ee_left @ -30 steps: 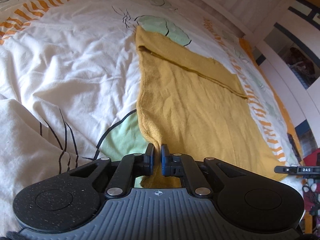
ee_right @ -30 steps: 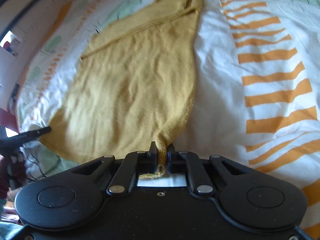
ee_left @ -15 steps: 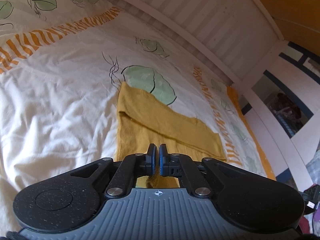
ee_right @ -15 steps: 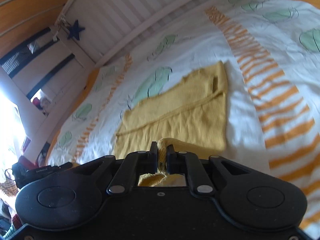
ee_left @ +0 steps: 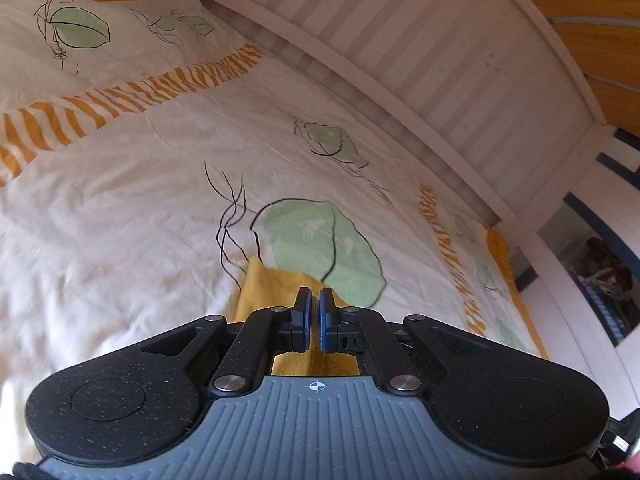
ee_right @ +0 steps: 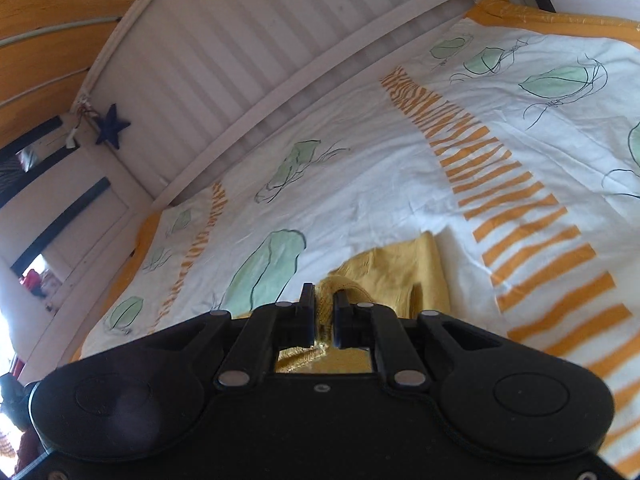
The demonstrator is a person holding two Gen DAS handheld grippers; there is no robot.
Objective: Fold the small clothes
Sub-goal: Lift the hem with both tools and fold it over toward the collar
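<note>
A mustard-yellow knitted garment (ee_left: 260,284) lies on the bedspread (ee_left: 140,200); the left wrist view shows only its far corner past the fingers. My left gripper (ee_left: 314,304) is shut, and yellow cloth shows under its blue pads. In the right wrist view the garment (ee_right: 400,276) lies doubled over, with a bunched edge rising between the fingers. My right gripper (ee_right: 324,304) is shut on that edge. Both grippers hang just above the garment's far part, and the tool bodies hide the rest of it.
The white bedspread (ee_right: 360,180) has green leaf prints and orange striped bands. A white slatted bed rail (ee_left: 400,40) runs along the far side, with a wooden wall behind it. A blue star (ee_right: 112,126) hangs at the rail's left end. A shelf unit (ee_left: 592,272) stands at the right.
Both grippers have carried the garment's near edge forward over the rest of it toward the far edge. The garment has gone from spread out to folded over, and the bed rail has come into view.
</note>
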